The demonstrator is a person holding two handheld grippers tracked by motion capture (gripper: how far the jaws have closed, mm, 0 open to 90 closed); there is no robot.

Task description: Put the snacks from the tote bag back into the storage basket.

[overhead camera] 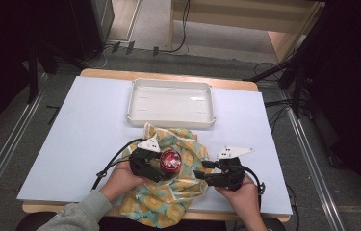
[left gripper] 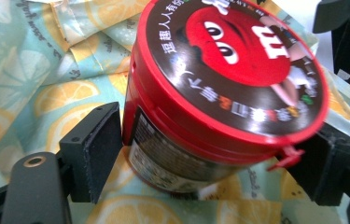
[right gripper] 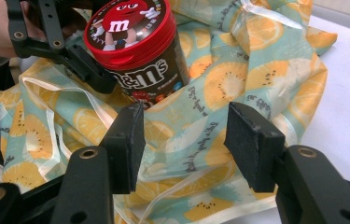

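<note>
1. On the lemon-print teal cloth bag [overhead camera: 168, 192] stands the red-lidded round candy tub [overhead camera: 171, 161] — the left gripper [left gripper: 210, 154] reaches across it, jaws straddling it, left pad just clear.
2. Right gripper [right gripper: 184, 144] — level, low, jaws wide over the bag's fabric.

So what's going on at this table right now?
A person works with a gripper in each hand over a lemon-print bag lying on the table. The left gripper has its fingers around a red-lidded candy jar standing on the bag; in the left gripper view a gap shows beside the jar. The right gripper is open at the bag's edge. A white tray sits beyond.
</note>
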